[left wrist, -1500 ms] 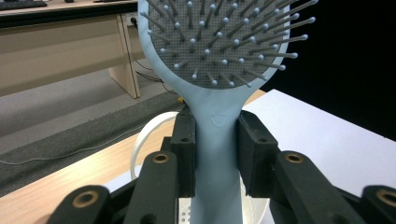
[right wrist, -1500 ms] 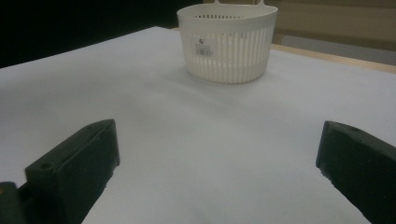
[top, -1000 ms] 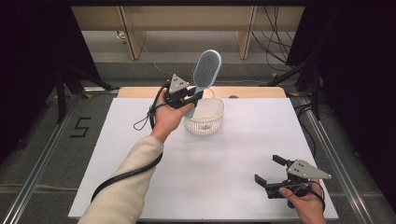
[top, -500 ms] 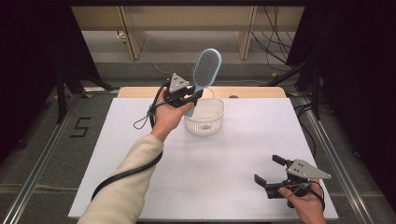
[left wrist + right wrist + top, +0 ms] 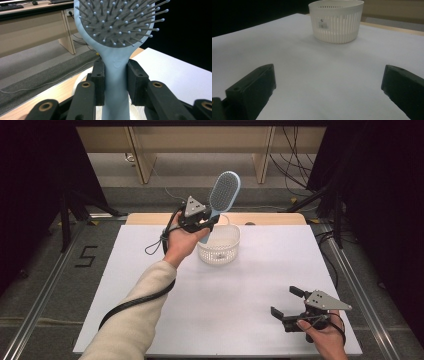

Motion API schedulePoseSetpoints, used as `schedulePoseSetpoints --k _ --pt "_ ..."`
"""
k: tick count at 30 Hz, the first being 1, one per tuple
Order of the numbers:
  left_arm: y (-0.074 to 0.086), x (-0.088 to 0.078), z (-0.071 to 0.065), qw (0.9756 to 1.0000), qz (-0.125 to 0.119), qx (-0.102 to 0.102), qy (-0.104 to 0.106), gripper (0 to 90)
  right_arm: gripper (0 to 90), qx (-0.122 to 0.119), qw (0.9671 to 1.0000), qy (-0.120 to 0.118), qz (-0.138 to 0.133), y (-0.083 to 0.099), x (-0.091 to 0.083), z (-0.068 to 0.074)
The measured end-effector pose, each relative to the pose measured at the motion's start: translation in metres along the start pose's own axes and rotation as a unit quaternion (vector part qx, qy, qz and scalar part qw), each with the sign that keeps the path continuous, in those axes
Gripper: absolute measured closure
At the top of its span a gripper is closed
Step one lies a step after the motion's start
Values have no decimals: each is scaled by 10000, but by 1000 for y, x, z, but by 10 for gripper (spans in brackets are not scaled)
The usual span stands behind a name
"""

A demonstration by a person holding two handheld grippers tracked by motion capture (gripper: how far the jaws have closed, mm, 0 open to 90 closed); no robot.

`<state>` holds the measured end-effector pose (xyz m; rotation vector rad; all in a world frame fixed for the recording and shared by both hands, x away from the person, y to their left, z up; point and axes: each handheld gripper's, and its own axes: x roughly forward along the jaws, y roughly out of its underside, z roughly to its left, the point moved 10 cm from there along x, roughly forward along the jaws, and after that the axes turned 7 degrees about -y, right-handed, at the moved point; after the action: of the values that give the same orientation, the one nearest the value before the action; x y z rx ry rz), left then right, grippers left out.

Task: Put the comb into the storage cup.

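White sheeting covers the worktop (image 5: pixel 150 285), which stands on a grey floor with pale wooden furniture legs and loose cables behind it. Toward the far edge, a little left of centre, sits a round white basket (image 5: pixel 218 251) with slotted walls and a small label on its side; what lies inside cannot be made out from any angle. Over the basket's left rim, the left claw (image 5: pixel 207 217) is pinched on the handle of a pale blue hairbrush (image 5: pixel 224 192), its two black pads pressed flat against either side of the handle just below the head. The brush is held in the air, tilted up and to the right, its head above the basket's far rim. Seen from the left gripper view, the hairbrush (image 5: pixel 117 27) has an oval grey cushion set with pale blue, ball-tipped bristles and a small moulded mark on the neck. At the near right corner, well apart from the basket, the right claw (image 5: pixel 286 302) is spread wide just above the sheet, holding nothing.
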<state>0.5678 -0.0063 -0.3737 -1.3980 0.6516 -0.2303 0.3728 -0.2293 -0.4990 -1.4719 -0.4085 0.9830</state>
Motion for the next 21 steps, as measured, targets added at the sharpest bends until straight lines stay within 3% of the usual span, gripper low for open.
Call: schedulePoseSetpoints --k 21 --pt "5 9 -1 10000 51 52 -19 700 2 35 10000 16 -52 -1 -2 -2"
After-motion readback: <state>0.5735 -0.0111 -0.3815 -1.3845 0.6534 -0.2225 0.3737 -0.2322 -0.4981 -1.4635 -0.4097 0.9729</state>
